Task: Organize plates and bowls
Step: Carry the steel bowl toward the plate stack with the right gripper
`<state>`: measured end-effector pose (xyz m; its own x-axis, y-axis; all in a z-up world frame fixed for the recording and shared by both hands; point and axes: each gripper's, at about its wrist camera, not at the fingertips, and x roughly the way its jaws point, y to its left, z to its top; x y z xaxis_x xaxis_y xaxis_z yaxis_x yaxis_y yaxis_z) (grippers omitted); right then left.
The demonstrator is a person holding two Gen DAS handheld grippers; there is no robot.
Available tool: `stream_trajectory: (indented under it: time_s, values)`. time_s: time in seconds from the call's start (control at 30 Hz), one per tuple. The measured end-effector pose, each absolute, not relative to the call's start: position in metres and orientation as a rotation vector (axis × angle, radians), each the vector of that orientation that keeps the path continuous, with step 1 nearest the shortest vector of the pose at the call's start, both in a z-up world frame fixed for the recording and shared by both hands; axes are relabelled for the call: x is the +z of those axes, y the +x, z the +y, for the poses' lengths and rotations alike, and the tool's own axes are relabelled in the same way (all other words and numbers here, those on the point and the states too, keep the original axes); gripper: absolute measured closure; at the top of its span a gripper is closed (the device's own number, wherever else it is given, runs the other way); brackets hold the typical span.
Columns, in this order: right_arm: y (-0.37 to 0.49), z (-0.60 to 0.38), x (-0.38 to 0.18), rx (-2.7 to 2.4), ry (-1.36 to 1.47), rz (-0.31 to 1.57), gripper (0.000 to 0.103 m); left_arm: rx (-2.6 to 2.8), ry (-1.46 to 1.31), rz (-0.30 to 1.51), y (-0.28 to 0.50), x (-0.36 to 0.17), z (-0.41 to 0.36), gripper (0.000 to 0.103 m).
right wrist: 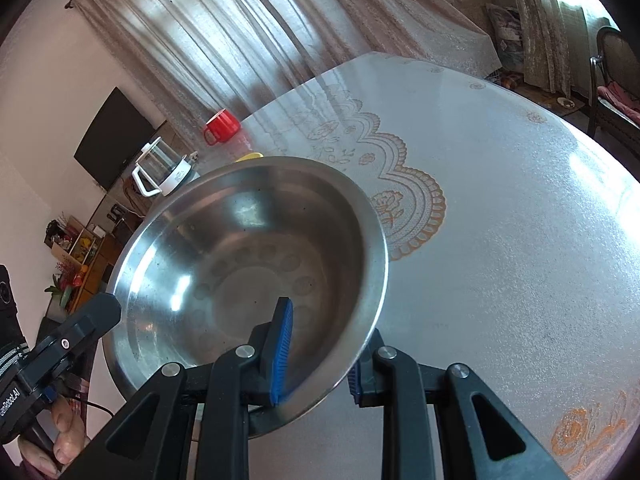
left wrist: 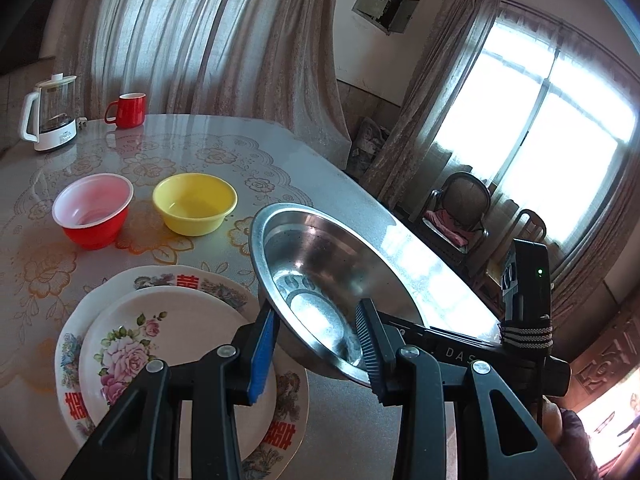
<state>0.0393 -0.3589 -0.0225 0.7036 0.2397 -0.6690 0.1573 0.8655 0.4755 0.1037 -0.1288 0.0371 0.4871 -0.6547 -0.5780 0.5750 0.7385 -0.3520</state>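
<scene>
A curtained room with a bright window, and under me a round table [left wrist: 224, 148] in a lace-patterned plastic cloth; that is my whole field.

Nearest, my left gripper [left wrist: 316, 344] is clamped on the rim of the steel bowl [left wrist: 320, 272], one pad inside the wall and one outside; my right gripper [right wrist: 320, 360] bites the opposite rim the same way, blue pad within, the other beneath. The bowl hangs clear of the table between them, tilted, its mouth turned up and toward my right-hand camera; being round it has no long axis worth naming, only the line between my two grips.

Just below and left of it lie the stacked plates [left wrist: 176, 344], a rose-patterned one on a larger red-lettered one; farther off stand the red bowl [left wrist: 94, 210] and the yellow bowl [left wrist: 195, 204], side by side and apart; beyond them, the red mug [left wrist: 127, 110] and the kettle [left wrist: 50, 118].

I judge the step to be carrying the steel bowl to its place among the bowls; next it wants levelling, then lowering evenly, both clamps letting go together; release one first and it may tip.
</scene>
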Motion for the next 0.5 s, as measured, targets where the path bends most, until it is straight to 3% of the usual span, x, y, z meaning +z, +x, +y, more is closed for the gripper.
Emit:
stream_trajectory:
  time_s: [0.5]
  values:
    - [0.051, -0.308, -0.002, 0.180, 0.450, 0.803, 0.080, -0.755, -0.251, 0.731, 0.100, 0.053, -0.047, 0.062]
